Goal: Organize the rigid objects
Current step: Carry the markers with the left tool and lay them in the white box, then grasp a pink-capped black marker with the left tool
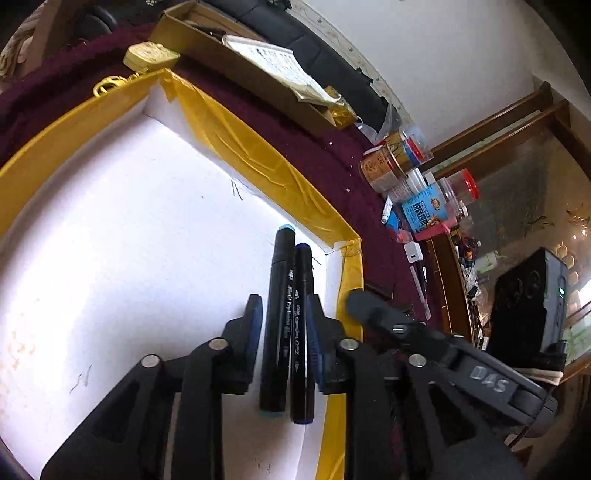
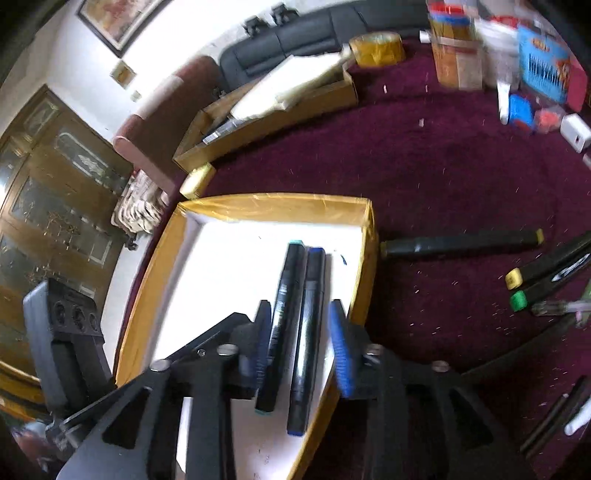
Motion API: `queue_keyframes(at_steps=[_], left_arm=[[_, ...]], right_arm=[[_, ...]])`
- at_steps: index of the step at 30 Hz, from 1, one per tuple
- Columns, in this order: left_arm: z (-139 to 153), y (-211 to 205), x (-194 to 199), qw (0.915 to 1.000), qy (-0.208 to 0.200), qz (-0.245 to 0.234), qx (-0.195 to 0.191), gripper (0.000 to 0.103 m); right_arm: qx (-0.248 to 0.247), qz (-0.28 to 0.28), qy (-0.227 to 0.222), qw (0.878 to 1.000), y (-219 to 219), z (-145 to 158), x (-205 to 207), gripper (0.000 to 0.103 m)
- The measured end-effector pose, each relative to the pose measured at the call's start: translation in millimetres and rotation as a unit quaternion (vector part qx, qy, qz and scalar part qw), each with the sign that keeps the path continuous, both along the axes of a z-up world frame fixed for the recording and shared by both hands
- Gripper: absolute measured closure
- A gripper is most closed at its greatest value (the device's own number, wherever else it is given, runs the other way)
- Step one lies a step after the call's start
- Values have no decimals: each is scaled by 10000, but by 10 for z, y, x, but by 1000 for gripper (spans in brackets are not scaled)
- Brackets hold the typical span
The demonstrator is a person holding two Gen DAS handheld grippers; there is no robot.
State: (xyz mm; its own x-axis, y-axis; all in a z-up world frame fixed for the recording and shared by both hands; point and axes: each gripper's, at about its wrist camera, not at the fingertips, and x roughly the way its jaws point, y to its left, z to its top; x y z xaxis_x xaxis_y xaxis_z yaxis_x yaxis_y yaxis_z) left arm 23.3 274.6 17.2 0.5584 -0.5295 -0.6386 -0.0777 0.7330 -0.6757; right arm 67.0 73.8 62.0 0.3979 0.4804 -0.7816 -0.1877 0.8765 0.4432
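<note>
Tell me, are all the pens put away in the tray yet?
Not yet. Two pens, a teal-capped pen and a blue-capped pen, already lie side by side in the tray. The right gripper and left gripper are open around them, gripping nothing. Left on the cloth: a yellow-tipped pen, plus yellow and green ones.

Ahead, a white wall point(image 1: 461, 55); a black sofa point(image 2: 314, 33) below it; a framed picture point(image 2: 118, 18) higher up. Left, a dark wooden glass-fronted cabinet point(image 2: 55, 177); underneath, a maroon cloth point(image 2: 461, 177).
</note>
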Motion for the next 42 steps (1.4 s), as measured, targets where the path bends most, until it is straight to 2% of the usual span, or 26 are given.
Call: queue_keyframes(at_steps=[3, 5, 7, 8, 9, 11, 12, 16, 19, 21, 24, 26, 27, 31, 34, 37, 39, 40, 41, 42], left_arm=[[116, -4, -98, 9999, -94, 46, -53, 76], [252, -55, -180, 9997, -238, 17, -42, 64], [383, -150, -249, 9992, -394, -38, 22, 51], [468, -237, -288, 9986, -510, -108, 73, 47], [524, -319, -309, 9980, -589, -183, 120, 47], [611, -536, -346, 9962, -708, -427, 289, 44], [630, -652, -355, 9950, -741, -549, 387, 44], [603, -1123, -347, 9878, -745, -1033, 900, 45], [524, -1473, -298, 9788, -734, -1247, 1450, 45], [491, -1682, -303, 9656, -879, -1363, 2030, 45], [449, -1960, -263, 9457, -1048, -1565, 2648, 45], [392, -2124, -201, 9367, -1023, -1699, 2886, 45], [362, -2163, -171, 9349, -978, -1728, 2943, 45], [243, -2288, 4, 9320, -744, -1750, 3087, 45], [177, -2399, 81, 9214, -808, -1799, 3347, 45], [89, -2598, 95, 9001, -828, -2069, 3744, 43], [-4, -2736, 41, 8782, -901, -2348, 4069, 42], [10, -2764, -10, 8710, -1080, -2352, 4176, 46], [20, -2779, -34, 8700, -1080, -2411, 4162, 65], [39, -2763, -59, 8756, -1048, -2460, 4022, 72]], right_arm=[[-29, 90, -543, 9985, -166, 260, -200, 69], [-146, 57, -1184, 9928, -352, 476, -417, 57], [-294, -176, -1961, 9800, -637, 621, -672, 18], [-287, -309, -2177, 9751, -782, 626, -748, 11], [-312, -494, -2244, 9727, -930, 605, -795, 10], [-374, -944, -1911, 9763, -1337, 473, -805, 10], [-190, -1165, -1761, 9773, -1576, 386, -810, 10], [223, -2011, -1633, 9656, -2351, 156, -909, 10], [405, -2469, -1641, 9542, -2785, 3, -999, 10], [557, -2684, -1619, 9480, -3000, -116, -1049, 10], [654, -2839, -1611, 9430, -3163, -241, -1124, 10], [700, -2847, -1663, 9415, -3151, -202, -1128, 10], [835, -2814, -1697, 9408, -3163, -189, -1141, 10], [840, -2757, -1756, 9413, -3139, -161, -1193, 10], [857, -2743, -1792, 9409, -3124, -183, -1206, 10], [923, -2795, -1750, 9395, -3149, -216, -1196, 10], [968, -2863, -1701, 9379, -3179, -242, -1187, 10], [972, -2897, -1689, 9371, -3190, -250, -1185, 10], [966, -2939, -1672, 9361, -3201, -258, -1190, 10], [969, -2961, -1655, 9357, -3208, -265, -1191, 10]])
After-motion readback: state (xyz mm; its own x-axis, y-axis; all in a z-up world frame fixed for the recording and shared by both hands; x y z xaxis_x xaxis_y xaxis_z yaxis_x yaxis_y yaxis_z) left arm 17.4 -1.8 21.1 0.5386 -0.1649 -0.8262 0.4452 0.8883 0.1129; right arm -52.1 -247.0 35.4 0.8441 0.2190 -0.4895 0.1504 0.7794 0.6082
